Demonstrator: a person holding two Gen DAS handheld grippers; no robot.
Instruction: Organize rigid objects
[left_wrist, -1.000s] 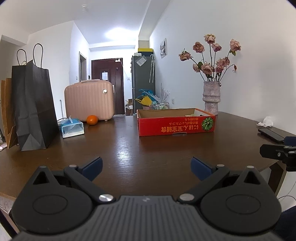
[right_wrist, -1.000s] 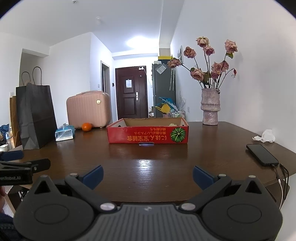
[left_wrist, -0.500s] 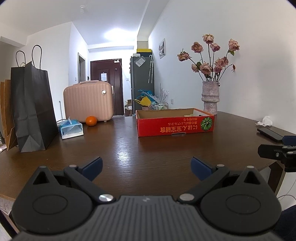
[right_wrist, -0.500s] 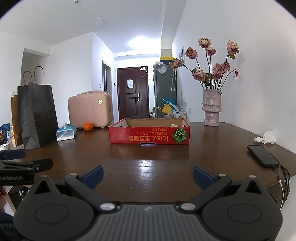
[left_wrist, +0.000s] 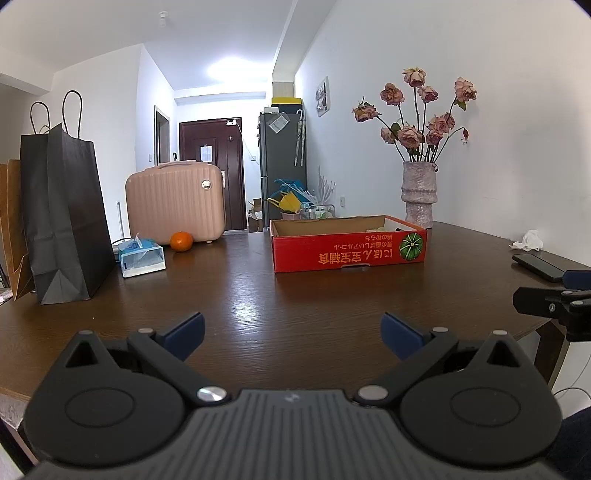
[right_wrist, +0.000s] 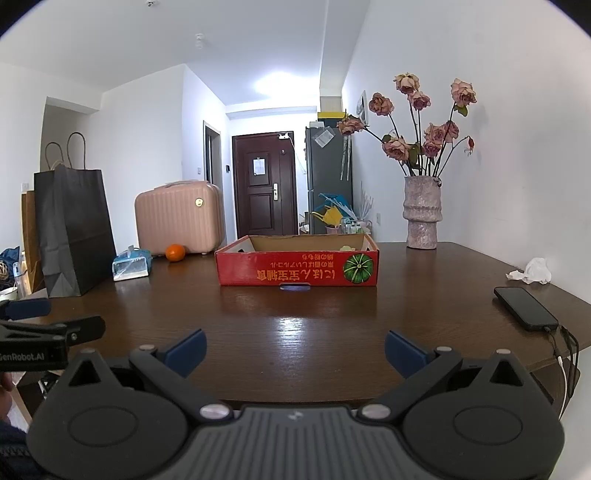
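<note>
**Both tools wide and empty before the box**

At far left on the tabletop (left_wrist: 258, 295): a black bag (left_wrist: 66, 221), upright, mouth above the camera, so contents hidden. Just right of it, a tissue pack (left_wrist: 142, 256). Then an orange (left_wrist: 181, 241), close against a pink suitcase (left_wrist: 175, 203) at the far edge.

Near the front edge, left tool (left_wrist: 291, 328): fingers spread wide, nothing between them, held low and pointing at the middle of the tabletop.

Right of centre, the red box (left_wrist: 349, 251): open on top, front wall toward both cameras. Inside, only a pale thing (right_wrist: 347, 248) showing over the wall at the right end; too little visible to name. Rest of the floor of the box hidden by the wall.

Right tool (right_wrist: 295, 347): also spread wide, gripping nothing, facing the box squarely.

Behind the box to the right, a vase (left_wrist: 419, 194) with dried roses. At far right, a phone (right_wrist: 524, 308), flat, with cables plugged in.

Step in hand, as a judgement: not settled. Fits equally a stage with the orange and the phone waiting for the box, or a stage with the sorting finished and the goods already inside. For any further pick: first a look over the box wall, then a wide approach and a firm, level grip.
</note>
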